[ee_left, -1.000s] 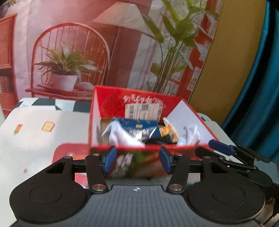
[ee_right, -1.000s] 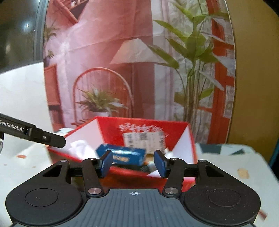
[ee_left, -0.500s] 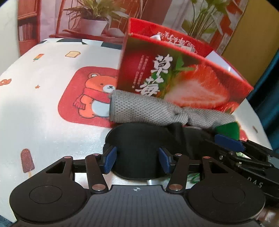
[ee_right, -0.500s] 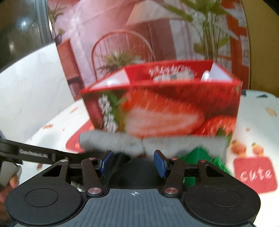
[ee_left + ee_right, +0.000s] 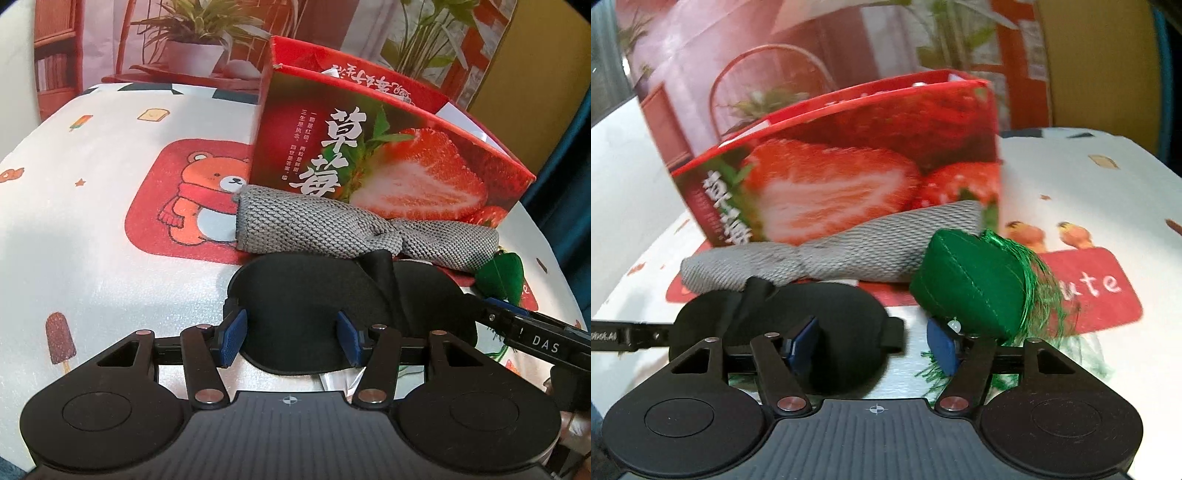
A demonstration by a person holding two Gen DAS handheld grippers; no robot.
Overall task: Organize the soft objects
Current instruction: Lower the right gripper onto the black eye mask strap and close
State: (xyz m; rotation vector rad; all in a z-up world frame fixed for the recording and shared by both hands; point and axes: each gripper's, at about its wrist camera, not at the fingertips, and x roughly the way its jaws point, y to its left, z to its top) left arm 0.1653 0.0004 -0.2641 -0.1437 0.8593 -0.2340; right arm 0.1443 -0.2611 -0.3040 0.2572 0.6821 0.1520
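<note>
A red strawberry box (image 5: 388, 147) stands on the bench (image 5: 92, 240), which is covered by a white cloth printed with a bear, ice lollies and a red patch reading "cute". Right against the foot of the box lies a grey knitted cloth (image 5: 332, 229), rolled or bunched and pinched in at its middle, stretched along the box's front face. Just in front of that is a black sleep mask (image 5: 303, 302), lying flat with its strap folded across the top near the grey cloth. At the right end of the grey cloth sits a green stuffed pouch (image 5: 971, 284) with shiny green tassel threads spilling to its right; it touches or nearly touches the cloth. The left gripper (image 5: 291, 341) hangs low over the left half of the mask with its jaws about half apart, the blue pads on either side of the mask's lower lobe; from here I cannot tell whether they are pressing on it, though they look clear of it. The right gripper (image 5: 873, 347) is down at the right end of the mask, its jaws opening, with one blue pad over the mask's edge and the other just below the green pouch; only bare bench and the mask's strap end show between them.
</note>
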